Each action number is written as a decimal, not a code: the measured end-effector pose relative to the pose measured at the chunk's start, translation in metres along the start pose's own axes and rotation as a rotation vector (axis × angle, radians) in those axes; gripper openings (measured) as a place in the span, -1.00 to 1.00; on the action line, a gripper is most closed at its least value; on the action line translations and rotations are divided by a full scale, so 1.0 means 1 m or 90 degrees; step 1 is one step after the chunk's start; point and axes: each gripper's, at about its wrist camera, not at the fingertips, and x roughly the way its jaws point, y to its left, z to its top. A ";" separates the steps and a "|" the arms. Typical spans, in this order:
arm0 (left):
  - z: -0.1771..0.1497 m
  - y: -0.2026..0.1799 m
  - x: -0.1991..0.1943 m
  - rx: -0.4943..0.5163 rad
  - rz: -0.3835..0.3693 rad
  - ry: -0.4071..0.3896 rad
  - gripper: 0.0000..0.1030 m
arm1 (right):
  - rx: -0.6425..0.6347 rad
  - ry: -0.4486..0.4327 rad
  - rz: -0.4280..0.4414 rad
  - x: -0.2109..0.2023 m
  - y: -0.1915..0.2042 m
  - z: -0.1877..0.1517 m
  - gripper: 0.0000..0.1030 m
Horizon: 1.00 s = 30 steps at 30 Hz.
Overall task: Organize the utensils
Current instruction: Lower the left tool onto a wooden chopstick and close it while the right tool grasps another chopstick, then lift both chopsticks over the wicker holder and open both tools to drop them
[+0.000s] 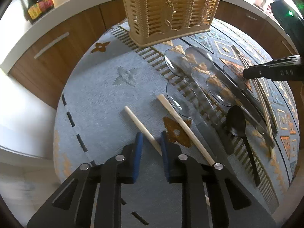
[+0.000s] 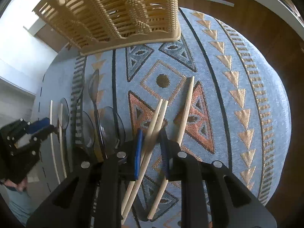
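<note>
A slatted beige basket stands upright on the patterned cloth, and everything else lies on the near side of it. Nearest the basket lie several clear plastic spoons, with a black spoon farther from it and a grey-handled knife running alongside them. Farther out again, well apart from the basket, two pale chopsticks lie side by side at a slant. The left gripper points steeply down over the one of these farther from the spoons; its blue pads stand on either side of that stick, the right pad touching it and the left one a little off, so whether it is gripped cannot be told. On the far side of the spoons, also in front of the basket, lie three more chopsticks; the right gripper straddles a crossed pair, the sticks touching its left pad with a small gap to the other, while the third chopstick lies just outside the jaw. A wooden cabinet stands beyond the table.
</note>
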 end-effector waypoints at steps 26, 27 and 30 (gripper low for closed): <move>-0.015 0.001 -0.083 -0.108 -0.072 -0.259 -0.93 | -0.113 -0.217 0.029 -0.061 0.057 -0.047 -0.86; -0.015 0.001 -0.094 -0.117 -0.074 -0.291 -0.93 | -0.118 -0.239 0.032 -0.068 0.060 -0.050 -0.86; -0.005 0.001 -0.122 -0.136 -0.072 -0.383 -0.93 | -0.124 -0.324 0.041 -0.096 0.067 -0.052 -0.94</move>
